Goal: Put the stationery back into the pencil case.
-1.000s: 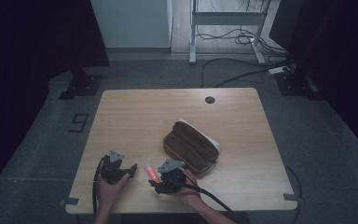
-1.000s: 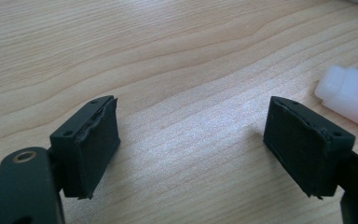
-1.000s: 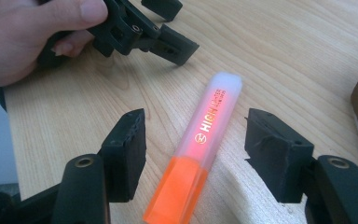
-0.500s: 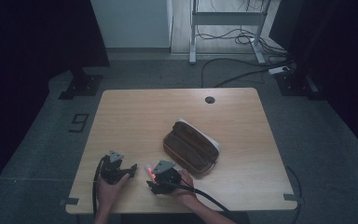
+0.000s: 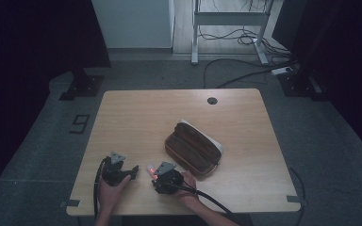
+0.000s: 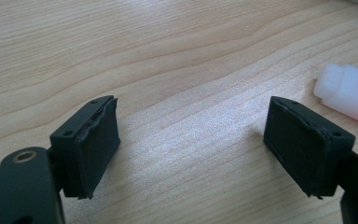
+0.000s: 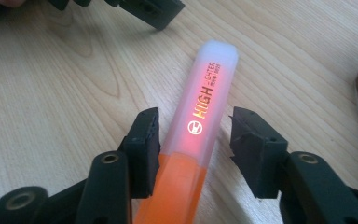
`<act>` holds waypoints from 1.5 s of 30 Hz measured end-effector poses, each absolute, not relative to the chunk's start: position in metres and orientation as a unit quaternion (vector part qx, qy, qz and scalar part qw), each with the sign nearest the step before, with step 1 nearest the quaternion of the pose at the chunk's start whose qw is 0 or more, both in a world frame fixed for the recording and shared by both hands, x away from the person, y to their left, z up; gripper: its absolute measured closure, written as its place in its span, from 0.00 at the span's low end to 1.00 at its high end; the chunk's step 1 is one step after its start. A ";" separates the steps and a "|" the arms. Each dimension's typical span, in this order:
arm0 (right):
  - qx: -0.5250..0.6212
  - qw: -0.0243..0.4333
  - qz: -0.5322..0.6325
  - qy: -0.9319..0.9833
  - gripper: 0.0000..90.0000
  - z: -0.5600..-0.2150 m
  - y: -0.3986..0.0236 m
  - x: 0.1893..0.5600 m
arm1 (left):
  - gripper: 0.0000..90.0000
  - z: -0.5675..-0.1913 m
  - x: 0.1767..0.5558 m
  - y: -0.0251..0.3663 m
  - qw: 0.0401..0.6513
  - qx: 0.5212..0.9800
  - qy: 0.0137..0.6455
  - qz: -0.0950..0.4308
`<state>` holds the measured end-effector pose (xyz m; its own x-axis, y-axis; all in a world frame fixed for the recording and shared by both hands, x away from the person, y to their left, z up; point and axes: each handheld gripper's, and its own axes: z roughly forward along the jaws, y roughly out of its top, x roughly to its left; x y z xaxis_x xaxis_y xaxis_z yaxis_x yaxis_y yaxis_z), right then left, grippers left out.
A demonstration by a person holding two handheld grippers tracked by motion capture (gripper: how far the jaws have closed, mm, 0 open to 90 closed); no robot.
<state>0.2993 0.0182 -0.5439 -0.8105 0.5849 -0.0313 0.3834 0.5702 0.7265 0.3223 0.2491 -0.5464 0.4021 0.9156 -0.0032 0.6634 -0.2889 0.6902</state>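
Two grippers parked at the near edge of a wooden table, highlighter between them.

Biggest thing around is the brown pencil case, lying diagonally right of centre and just beyond the right gripper, so that side is kinda crowded; the far half and left side of the table are open wood, with a small dark hole near the far edge. The left gripper sits near the front-left corner, jaws spread wide with nothing but bare table between them. The right gripper's jaws are partly open around the orange highlighter: one pad looks to be touching its side, the other stands clear of it. The highlighter's pale cap points toward the left gripper.
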 end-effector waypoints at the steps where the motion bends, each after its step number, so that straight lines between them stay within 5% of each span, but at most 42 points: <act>1: 0.280 0.136 0.373 0.874 0.60 -0.544 0.017 0.300 | 0.20 -0.546 0.322 0.249 0.312 0.777 0.508 0.202; 9: 0.290 0.138 0.372 0.871 0.72 -0.544 0.010 0.304 | 0.20 -0.546 0.322 0.249 0.312 0.777 0.508 0.202; 45: 0.292 0.157 0.442 0.833 0.73 -0.479 -0.061 0.324 | 0.20 -0.546 0.322 0.249 0.313 0.776 0.509 0.202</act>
